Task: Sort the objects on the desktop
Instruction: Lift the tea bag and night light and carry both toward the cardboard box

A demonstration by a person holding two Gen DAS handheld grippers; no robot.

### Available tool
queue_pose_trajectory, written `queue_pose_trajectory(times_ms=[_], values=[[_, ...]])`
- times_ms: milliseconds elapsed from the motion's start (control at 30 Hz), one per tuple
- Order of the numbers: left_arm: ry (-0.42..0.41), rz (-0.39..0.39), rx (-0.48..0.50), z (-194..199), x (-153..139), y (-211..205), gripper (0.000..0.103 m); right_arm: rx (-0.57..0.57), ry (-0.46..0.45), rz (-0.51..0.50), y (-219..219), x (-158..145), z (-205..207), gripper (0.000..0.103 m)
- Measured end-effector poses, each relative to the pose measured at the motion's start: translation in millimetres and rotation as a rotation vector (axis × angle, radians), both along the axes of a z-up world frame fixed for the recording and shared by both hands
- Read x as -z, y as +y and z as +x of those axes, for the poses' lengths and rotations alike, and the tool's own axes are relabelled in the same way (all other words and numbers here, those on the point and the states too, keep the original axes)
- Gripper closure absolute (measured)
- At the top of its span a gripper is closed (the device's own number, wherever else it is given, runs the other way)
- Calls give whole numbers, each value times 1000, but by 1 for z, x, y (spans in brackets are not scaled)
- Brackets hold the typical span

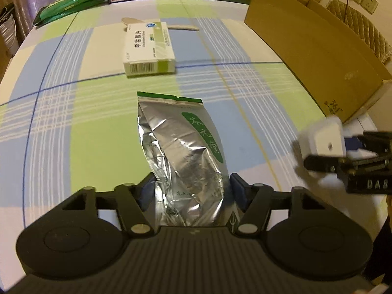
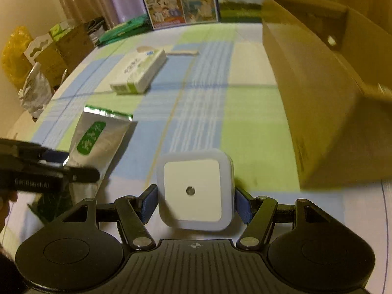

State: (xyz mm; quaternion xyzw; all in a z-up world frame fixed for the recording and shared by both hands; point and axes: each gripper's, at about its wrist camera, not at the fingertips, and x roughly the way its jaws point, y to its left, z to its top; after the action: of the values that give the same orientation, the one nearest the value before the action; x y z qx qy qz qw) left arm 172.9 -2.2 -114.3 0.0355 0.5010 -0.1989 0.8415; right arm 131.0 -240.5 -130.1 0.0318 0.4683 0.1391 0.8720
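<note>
Pouch [image 1: 186, 152]: foil, gripped by left claw [image 1: 192, 186]
Cube [image 2: 194, 192]: white, clamped in right claw [image 2: 194, 202]
Box [image 1: 311, 49]: cardboard, on table [image 1: 73, 127]

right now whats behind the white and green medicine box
A flat beige paddle-like piece lies behind the medicine box on the checked tablecloth: a rounded end shows at one corner and a straight strip at the other. Its middle is hidden by the box.

Crinkled shiny foil pouch [image 1: 181, 152], smooth matt white plastic block [image 2: 194, 192], plain brown cardboard box [image 1: 311, 46], checked cloth tablecover [image 1: 98, 127]
</note>
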Motion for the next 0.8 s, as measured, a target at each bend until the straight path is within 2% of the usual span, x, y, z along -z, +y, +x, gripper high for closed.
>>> queue_pose_trajectory(times_ms=[33,133,233,400,600,733,800], values=[[4,-5,-6,-1,1,0,35,4,-3,0,-1,2,-4,40],[18,-31,-24,2,4,5,28,-3,-18,-26,-1,6,-11,40],[23,-54,-37,4,3,7,26,2,-51,-50,1,8,-15,39],[9,-35,-38,8,5,4,21,63,-73,-37,0,12,-18,37],[0,24,19,3,6,-9,22,92,-99,-33,0,13,-19,37],[-23,106,47,-1,5,-18,33,103,-102,-35,0,14,-18,37],[-19,111,54,-1,4,-18,39,110,-108,-37,1,13,-19,37]])
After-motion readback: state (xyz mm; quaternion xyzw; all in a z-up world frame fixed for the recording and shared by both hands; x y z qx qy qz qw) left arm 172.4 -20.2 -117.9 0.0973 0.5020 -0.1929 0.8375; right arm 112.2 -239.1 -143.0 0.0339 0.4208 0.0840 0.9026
